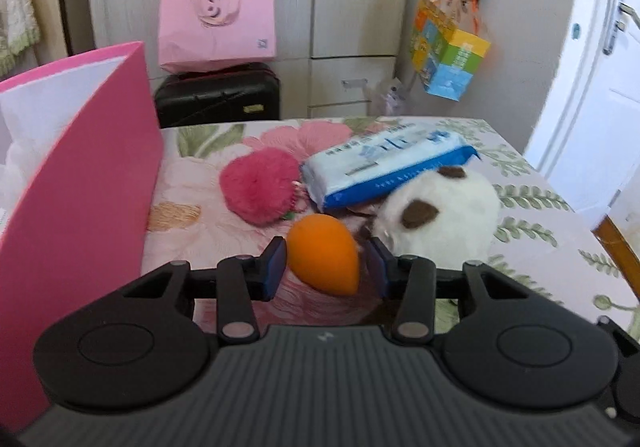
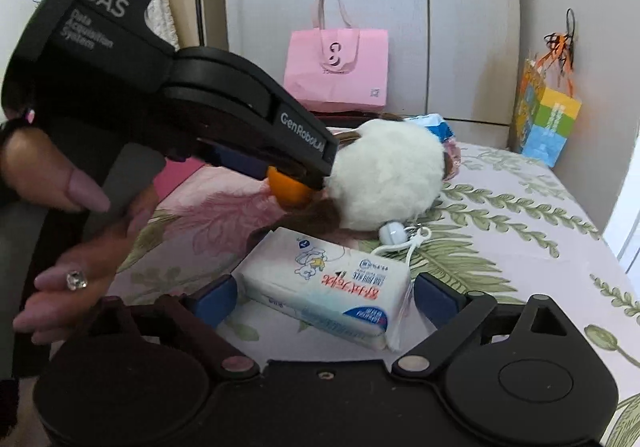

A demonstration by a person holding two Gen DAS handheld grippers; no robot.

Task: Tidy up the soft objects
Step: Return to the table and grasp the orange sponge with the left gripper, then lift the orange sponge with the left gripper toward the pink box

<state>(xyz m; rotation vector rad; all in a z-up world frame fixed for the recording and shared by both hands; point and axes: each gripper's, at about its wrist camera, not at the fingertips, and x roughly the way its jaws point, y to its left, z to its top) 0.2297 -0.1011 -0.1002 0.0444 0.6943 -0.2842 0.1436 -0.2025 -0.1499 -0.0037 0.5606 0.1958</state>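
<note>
An orange teardrop sponge (image 1: 323,253) lies on the flowered bedspread between the fingers of my left gripper (image 1: 326,267), whose jaws stand around it with small gaps on both sides. It also shows under the left gripper in the right wrist view (image 2: 286,189). Behind it lie a pink fluffy ball (image 1: 259,185), a blue-and-white tissue pack (image 1: 384,167) and a white plush with brown ears (image 1: 436,213). My right gripper (image 2: 324,297) is open, its fingers on either side of a white tissue pack (image 2: 328,285) on the bed.
A tall pink box (image 1: 80,175) with white paper inside stands at the left of the bed. A black suitcase (image 1: 218,95) with a pink bag (image 1: 218,21) stands against the wardrobe. A colourful bag (image 1: 450,47) hangs at the right. A white keychain charm (image 2: 394,233) lies beside the plush.
</note>
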